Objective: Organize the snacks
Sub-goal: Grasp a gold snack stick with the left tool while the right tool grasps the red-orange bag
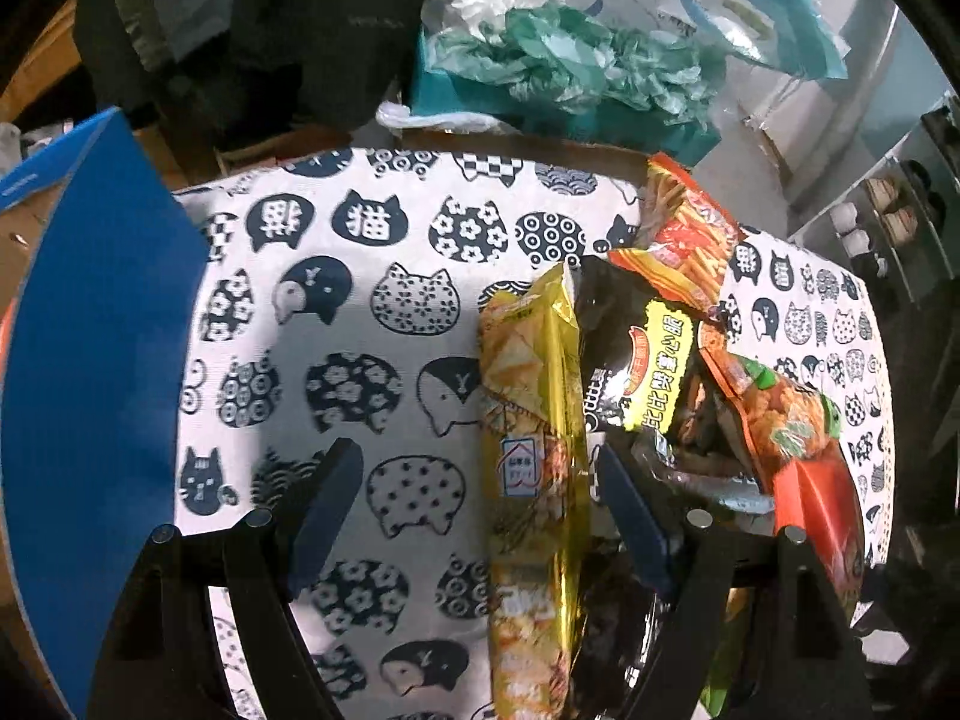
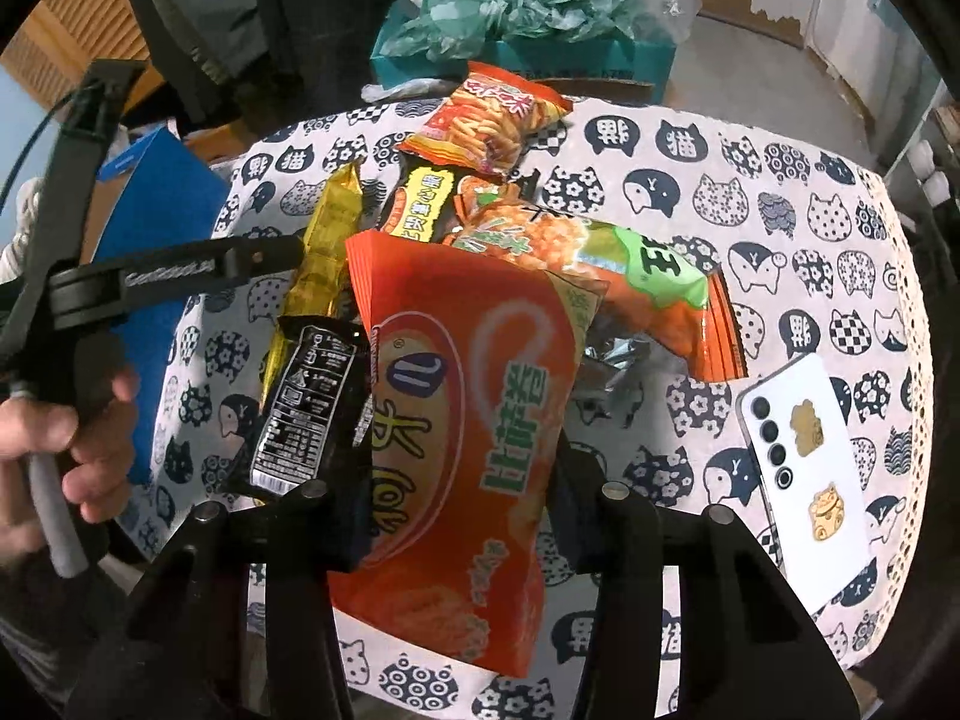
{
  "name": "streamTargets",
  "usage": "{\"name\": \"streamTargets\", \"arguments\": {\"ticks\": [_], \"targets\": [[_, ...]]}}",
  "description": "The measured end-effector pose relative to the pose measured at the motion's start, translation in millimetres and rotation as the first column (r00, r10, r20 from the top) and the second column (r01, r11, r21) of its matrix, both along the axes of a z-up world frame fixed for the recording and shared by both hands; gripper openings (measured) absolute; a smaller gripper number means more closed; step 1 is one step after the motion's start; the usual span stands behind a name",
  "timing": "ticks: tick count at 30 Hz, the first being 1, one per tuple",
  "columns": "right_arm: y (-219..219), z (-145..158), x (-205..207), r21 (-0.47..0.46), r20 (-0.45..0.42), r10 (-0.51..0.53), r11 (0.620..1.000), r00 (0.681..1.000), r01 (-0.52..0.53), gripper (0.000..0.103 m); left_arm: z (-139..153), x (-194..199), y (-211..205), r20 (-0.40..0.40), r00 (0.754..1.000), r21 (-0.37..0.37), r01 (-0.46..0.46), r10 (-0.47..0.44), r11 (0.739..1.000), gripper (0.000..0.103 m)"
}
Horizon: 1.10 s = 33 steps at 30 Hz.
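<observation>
A round table draped in a cat-print tablecloth [image 2: 750, 192] holds a loose heap of snack bags as two hand-held grippers work over it. The right gripper [image 2: 456, 480] pinches the big orange snack bag [image 2: 474, 408] by its near end, pads pressed into both sides; the bag leans up over the pile, its far edge resting on a green-and-orange puffed-snack packet [image 2: 630, 276]. A small black packet [image 2: 312, 408] lies just left of it, and a bag of red-orange snack sticks [image 2: 498, 126] sits at the far edge of the heap. A white phone [image 2: 804, 468] lies on the cloth to the right, apart from the snacks.

The left gripper [image 1: 480, 516] hangs spread wide over a long gold snack packet [image 1: 534, 450], which lies between its fingers but is not yet squeezed — a black bag with a yellow label [image 1: 648, 372] crowds the right finger. A blue box [image 1: 102, 360] stands at the table's left edge.

To do the step well, the right hand should probably lift the orange bag clear before carrying it sideways, so it does not drag its neighbours. The left should centre on the gold packet alone — closing now risks catching the black bag too.
</observation>
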State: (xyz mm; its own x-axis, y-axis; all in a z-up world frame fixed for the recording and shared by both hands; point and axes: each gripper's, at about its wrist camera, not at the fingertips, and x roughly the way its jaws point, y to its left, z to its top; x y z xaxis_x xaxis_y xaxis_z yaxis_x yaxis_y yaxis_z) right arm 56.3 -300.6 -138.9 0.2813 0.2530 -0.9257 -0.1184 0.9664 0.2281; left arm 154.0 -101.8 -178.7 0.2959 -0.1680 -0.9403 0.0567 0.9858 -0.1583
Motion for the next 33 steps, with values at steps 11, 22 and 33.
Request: {"name": "streamTargets", "arguments": {"ticks": [11, 22, 33], "targets": [[5, -5, 3, -0.008, -0.008, 0.019, 1.0, 1.0, -0.02, 0.048, -23, -4, -7, -0.045, 0.996, 0.02, 0.073, -0.072, 0.997, 0.082], [15, -24, 9, 0.008, -0.057, 0.021, 1.0, 0.998, -0.021, 0.063, -21, -23, -2, -0.075, 0.989, 0.147, 0.14, -0.131, 0.979, 0.083], [23, -29, 13, -0.052, -0.022, 0.06, 0.997, 0.998, -0.061, 0.042, -27, -50, -32, -0.015, 0.965, 0.313, 0.254, -0.263, 0.915, 0.051]]}}
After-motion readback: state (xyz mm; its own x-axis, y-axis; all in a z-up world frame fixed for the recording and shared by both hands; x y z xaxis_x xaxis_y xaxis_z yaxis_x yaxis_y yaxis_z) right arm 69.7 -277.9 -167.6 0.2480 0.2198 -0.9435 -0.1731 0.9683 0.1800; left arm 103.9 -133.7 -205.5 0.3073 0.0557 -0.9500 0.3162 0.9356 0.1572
